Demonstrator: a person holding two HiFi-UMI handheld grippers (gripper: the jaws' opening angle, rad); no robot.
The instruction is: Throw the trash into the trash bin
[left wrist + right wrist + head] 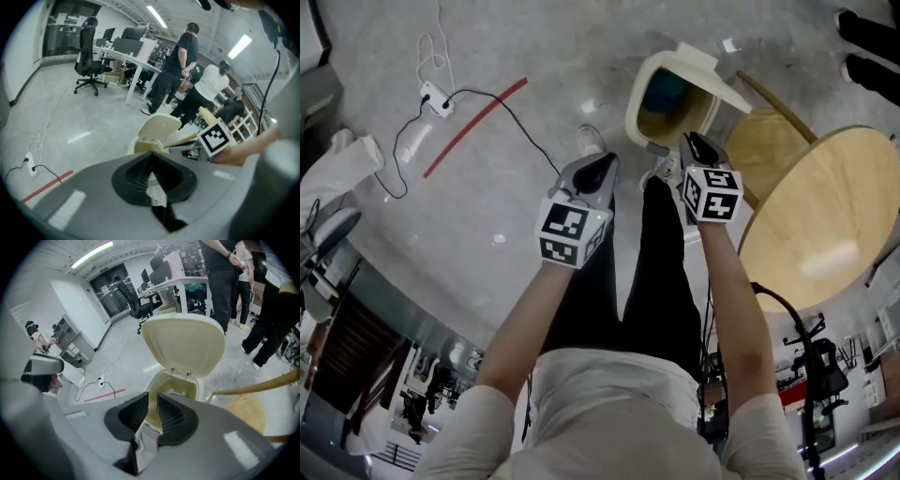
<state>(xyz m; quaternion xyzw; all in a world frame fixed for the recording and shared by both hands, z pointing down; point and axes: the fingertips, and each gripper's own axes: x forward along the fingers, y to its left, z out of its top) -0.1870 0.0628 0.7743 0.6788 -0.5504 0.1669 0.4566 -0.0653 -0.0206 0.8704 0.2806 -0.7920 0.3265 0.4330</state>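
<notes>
Holding two grippers up by an open trash bin (pixel 649 103).

Holds the left gripper (pixel 598 169) to the left of the bin, fingers (pixel 136 173) pressed together with nothing in them. Holds the right gripper (pixel 698 145) close by the bin's near rim, fingers (pixel 133 416) a little apart, only a narrow gap, empty too, with the bin showing through it. Finds the bin on the floor (pixel 516 56) just beside a round wooden desk (pixel 834 216), lid (pixel 712 70) tipped up and back. Shows something blue (pixel 666 89) down inside the bin; hard to tell what.
</notes>
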